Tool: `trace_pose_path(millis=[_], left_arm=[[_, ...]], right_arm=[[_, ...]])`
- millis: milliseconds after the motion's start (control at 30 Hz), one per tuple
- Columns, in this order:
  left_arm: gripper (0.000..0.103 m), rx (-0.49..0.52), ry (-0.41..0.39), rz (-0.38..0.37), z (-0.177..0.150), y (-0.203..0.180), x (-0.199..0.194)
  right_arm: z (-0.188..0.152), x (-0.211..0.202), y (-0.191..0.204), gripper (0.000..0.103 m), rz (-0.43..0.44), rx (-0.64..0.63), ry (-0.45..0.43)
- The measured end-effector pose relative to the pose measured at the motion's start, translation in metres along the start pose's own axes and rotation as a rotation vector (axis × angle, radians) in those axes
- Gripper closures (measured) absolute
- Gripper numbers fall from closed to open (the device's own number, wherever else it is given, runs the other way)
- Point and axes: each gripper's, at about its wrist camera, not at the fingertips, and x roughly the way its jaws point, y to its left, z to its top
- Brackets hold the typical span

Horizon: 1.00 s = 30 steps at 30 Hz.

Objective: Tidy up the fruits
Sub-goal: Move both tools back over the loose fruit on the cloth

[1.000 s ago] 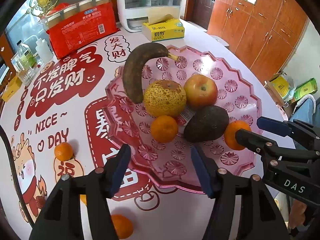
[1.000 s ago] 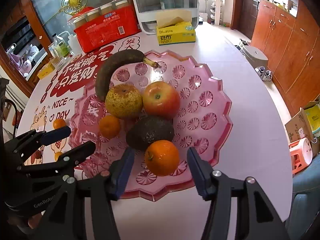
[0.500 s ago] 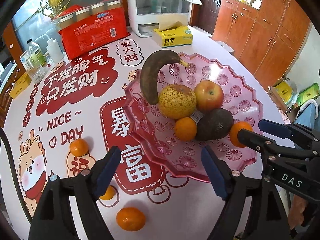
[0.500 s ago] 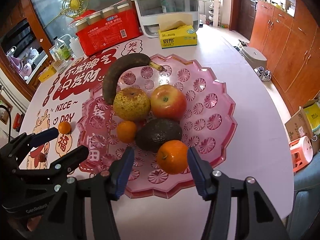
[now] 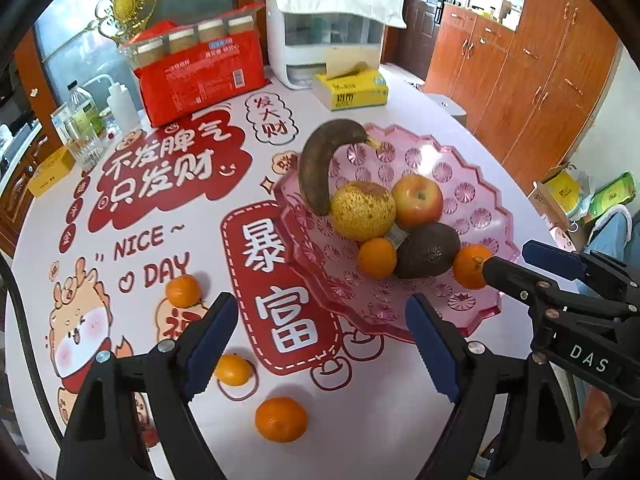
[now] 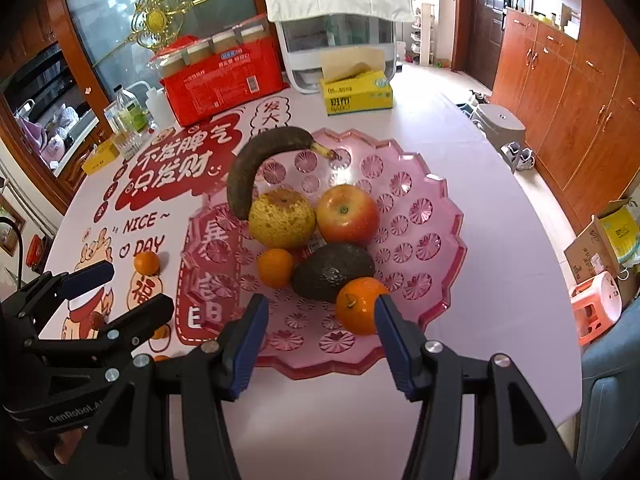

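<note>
A pink plastic fruit tray (image 5: 480,200) (image 6: 436,216) holds a brown banana (image 5: 316,168), a yellow pear (image 5: 362,210), a red apple (image 5: 418,200), an avocado (image 5: 428,250) and two mandarins (image 5: 376,258) (image 5: 468,266). Three more mandarins lie on the table at the tray's left (image 5: 183,290) (image 5: 233,369) (image 5: 281,419). My left gripper (image 5: 322,346) is open and empty, above the table in front of the tray. My right gripper (image 6: 318,338) is open and empty, at the tray's near rim, beside the near mandarin (image 6: 360,306).
A red drinks pack (image 5: 200,76), a yellow tissue box (image 5: 352,90) and a white appliance (image 5: 332,28) stand at the table's far side. Bottles and a glass (image 5: 84,136) stand at the far left. Wooden cabinets (image 6: 580,80) are to the right.
Both grippers have drawn back from the tray. The left view now takes in more of the table and the loose mandarins. Both grippers stay open.
</note>
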Motion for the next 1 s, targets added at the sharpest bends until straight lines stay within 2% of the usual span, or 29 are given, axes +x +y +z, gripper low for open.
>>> trace_pose_path(millis=[300,733,1000], left_arm=[[0.018,-0.001,-0.058,0.007,-0.001,0.026,-0.041],[0.013,-0.023,-0.191,0.077,-0.009,0.116,-0.124],[0.013,-0.066,-0.181,0.093,-0.017,0.169,-0.131]], right_arm=[[-0.001,-0.029,0.026,0.047,-0.003,0.008,-0.058],[-0.003,-0.064,0.09,0.047,0.004,0.006,-0.15],[-0.013,-0.057,0.13,0.047,0.002,-0.004,-0.134]])
